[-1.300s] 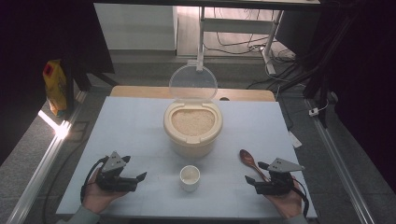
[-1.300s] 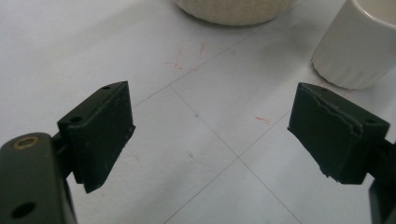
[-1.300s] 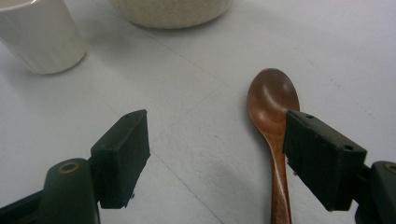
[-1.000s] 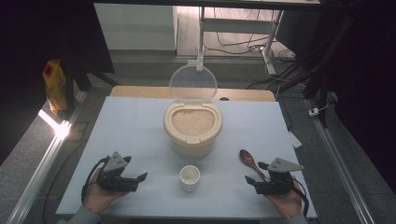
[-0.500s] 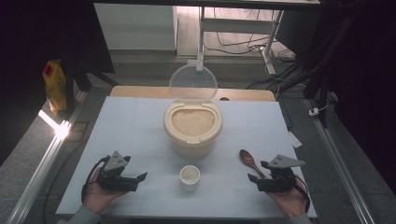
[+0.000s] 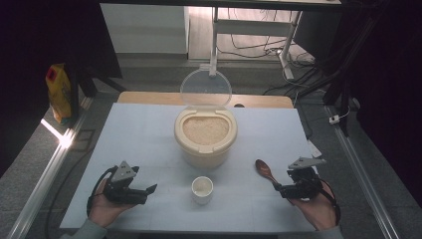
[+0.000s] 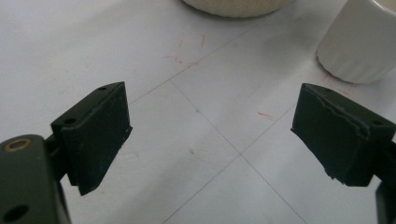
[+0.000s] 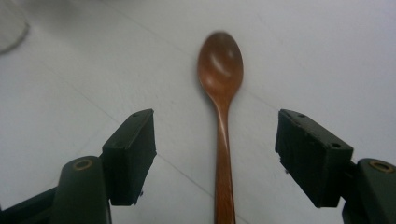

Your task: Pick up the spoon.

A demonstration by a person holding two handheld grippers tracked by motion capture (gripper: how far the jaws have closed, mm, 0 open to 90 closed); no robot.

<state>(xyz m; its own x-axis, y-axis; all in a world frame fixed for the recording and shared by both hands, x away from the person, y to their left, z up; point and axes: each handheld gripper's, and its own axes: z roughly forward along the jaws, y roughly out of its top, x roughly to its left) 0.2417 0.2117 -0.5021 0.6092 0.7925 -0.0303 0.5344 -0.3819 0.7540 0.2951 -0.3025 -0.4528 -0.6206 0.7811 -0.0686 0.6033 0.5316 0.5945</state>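
One wooden spoon (image 6: 265,172) lies flat on the white table (image 6: 139,134), near right, bowl toward the far side and handle toward the person; in the right gripper view the spoon (image 8: 221,112) runs lengthwise between the two jaws, touching neither. Right gripper (image 6: 281,188), held in the right hand (image 6: 314,206), sits at the handle end, jaws wide apart around the handle. Small white cup (image 6: 202,189) stands near centre, well left of the spoon. Cream rice container (image 6: 205,137) stands just beyond the cup, lid (image 6: 205,88) hinged up at the far side, rice (image 6: 205,130) visible inside. Left gripper (image 6: 149,189), near left, jaws wide apart over bare table, the cup (image 7: 362,42) just beyond its right jaw. Yellow package (image 6: 58,91) stands off the table, far left.
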